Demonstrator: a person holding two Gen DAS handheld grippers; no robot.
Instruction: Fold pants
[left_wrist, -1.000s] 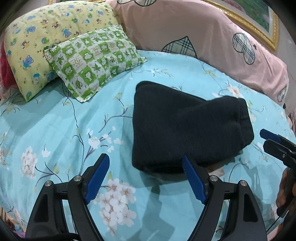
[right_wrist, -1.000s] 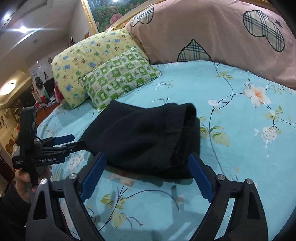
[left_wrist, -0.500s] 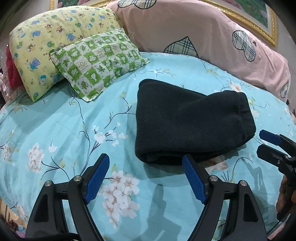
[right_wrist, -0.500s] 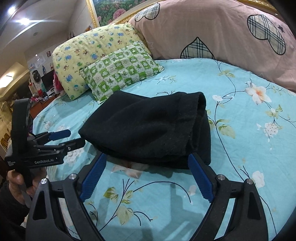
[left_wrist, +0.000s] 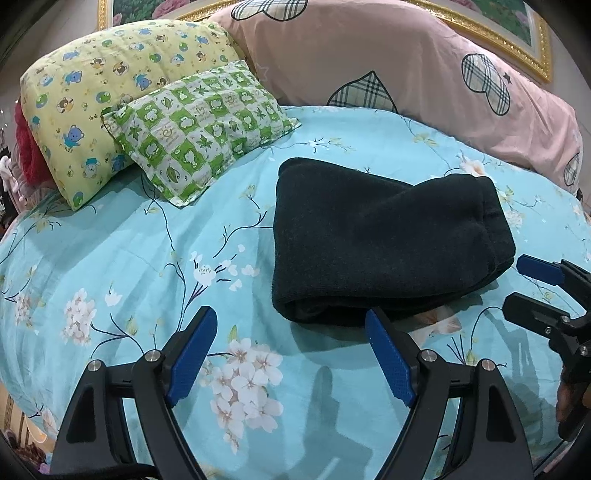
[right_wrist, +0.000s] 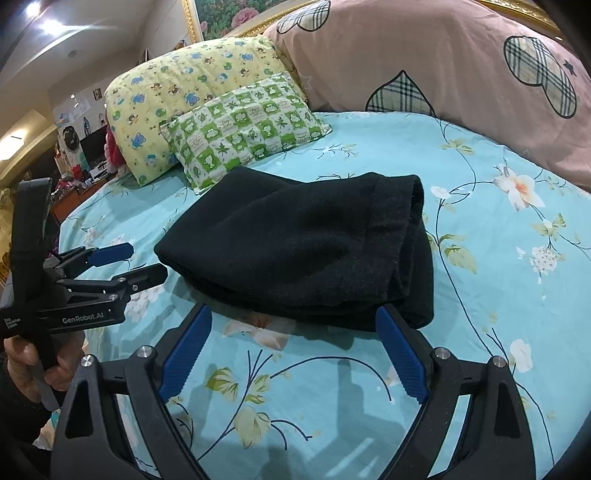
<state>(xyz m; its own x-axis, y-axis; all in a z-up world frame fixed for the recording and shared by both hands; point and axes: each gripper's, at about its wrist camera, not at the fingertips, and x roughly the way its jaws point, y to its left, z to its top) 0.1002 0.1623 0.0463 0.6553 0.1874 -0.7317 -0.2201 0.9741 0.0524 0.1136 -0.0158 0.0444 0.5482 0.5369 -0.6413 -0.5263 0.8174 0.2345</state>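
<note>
the pants lie already folded into a thick dark bundle on the blue flowered bedspread, ahead of both tools and toward the far side, with the pillows beyond them at the head of the bed. the bundle's long axis runs left to right across both views. the left gripper hangs just short of its near left corner, fingers spread wide and holding nothing. the right gripper sits just short of the near right end, where the layered edges show, also spread wide and empty. neither touches the cloth. both stand about equally near, one per end. the folding looks about finished; any further fold would likely bring one short end over the other.
</note>
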